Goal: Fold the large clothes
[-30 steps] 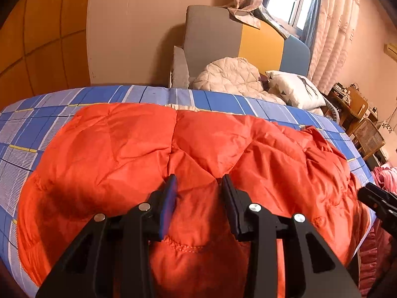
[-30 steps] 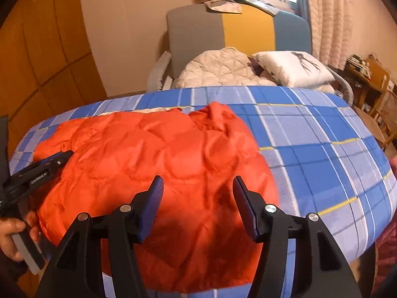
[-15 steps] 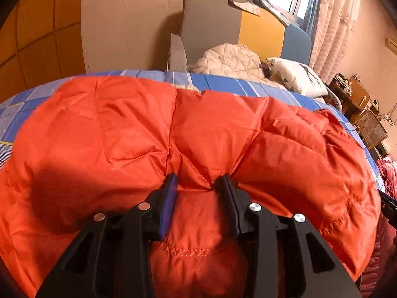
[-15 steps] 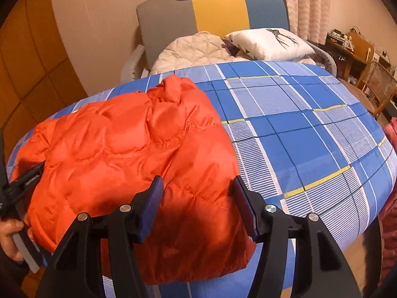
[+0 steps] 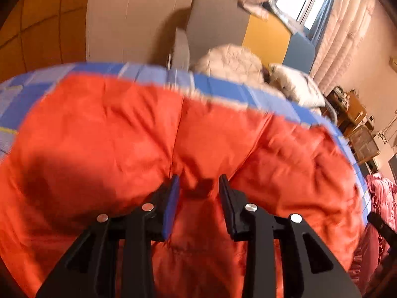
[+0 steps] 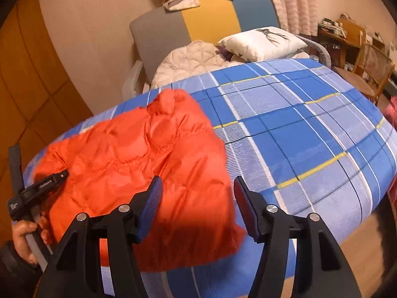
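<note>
- Orange quilted jacket (image 6: 139, 164) lies bunched on the left part of the blue plaid worktop (image 6: 310, 129), its long axis running left to right.
- Left tool (image 5: 198, 188) has just been closing, a fold of jacket gathered between its pads (clenched, by my reading).
- Right tool (image 6: 197, 188) hangs released over the jacket's right edge, nothing gripped.

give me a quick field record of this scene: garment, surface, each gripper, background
garment: orange quilted jacket, bunched on the left part of the bed
surface: blue plaid sheet, bare to the right of the jacket
left gripper: jaws have just been closing, a fold of jacket between them
right gripper: open over the jacket's right edge, jaws have just been opening
background: white pillow, cream quilt, colour-block chair
</note>
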Tool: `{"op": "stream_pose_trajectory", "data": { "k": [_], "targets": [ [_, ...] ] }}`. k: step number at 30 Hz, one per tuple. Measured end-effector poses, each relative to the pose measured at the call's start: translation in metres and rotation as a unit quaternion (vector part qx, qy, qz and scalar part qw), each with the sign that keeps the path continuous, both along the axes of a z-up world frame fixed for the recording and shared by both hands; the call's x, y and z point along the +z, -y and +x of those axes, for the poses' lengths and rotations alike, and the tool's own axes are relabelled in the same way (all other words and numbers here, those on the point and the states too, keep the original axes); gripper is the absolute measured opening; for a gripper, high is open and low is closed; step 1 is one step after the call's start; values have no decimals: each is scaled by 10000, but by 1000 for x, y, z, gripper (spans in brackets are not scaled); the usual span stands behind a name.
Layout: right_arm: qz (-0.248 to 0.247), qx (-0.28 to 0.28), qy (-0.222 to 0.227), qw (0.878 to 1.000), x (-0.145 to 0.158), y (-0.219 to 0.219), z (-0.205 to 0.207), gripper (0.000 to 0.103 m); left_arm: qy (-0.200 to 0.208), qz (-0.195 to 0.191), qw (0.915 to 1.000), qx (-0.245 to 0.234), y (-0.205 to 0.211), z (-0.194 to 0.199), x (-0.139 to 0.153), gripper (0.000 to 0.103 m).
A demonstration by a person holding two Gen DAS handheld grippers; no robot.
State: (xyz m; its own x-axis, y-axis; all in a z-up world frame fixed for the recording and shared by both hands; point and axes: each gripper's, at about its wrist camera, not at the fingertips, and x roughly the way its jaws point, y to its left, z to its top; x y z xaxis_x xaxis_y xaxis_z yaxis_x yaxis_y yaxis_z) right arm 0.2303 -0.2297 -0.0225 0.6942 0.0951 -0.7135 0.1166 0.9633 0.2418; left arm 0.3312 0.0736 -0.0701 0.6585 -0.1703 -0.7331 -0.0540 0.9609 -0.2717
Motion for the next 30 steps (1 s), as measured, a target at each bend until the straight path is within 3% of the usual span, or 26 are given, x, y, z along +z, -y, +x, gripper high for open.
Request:
{"op": "stream_pose_trajectory", "data": {
  "k": [2,5,10,16,21,26,30],
  "targets": [
    [303,-153,45,9994,-1,14,-12,72,22,13,10000,-5,4,7,9,31],
    [1091,-222,-8,9938,-12,35,-25,74,-87,84,9999,-12,16,25,9,31],
    [2396,-291,-196,9702,-49,56,-32,79,-271,436,9987,27,31,42,-5,33],
    [3239,-263,-283,9453,-81,59,-10,83,-179,522,9985,9,31,40,-19,35],
    [3517,-94,-451,9350,-102,45,18,88,-157,319,9994,-15,27,40,-24,35],
    [3181,33,-471,9469,-95,24,32,91,-27,46,10000,40,13,22,-12,34],
    [3135,57,-417,9487,-95,21,32,83,166,56,9998,-68,9,-9,-4,34]
  ]
}}
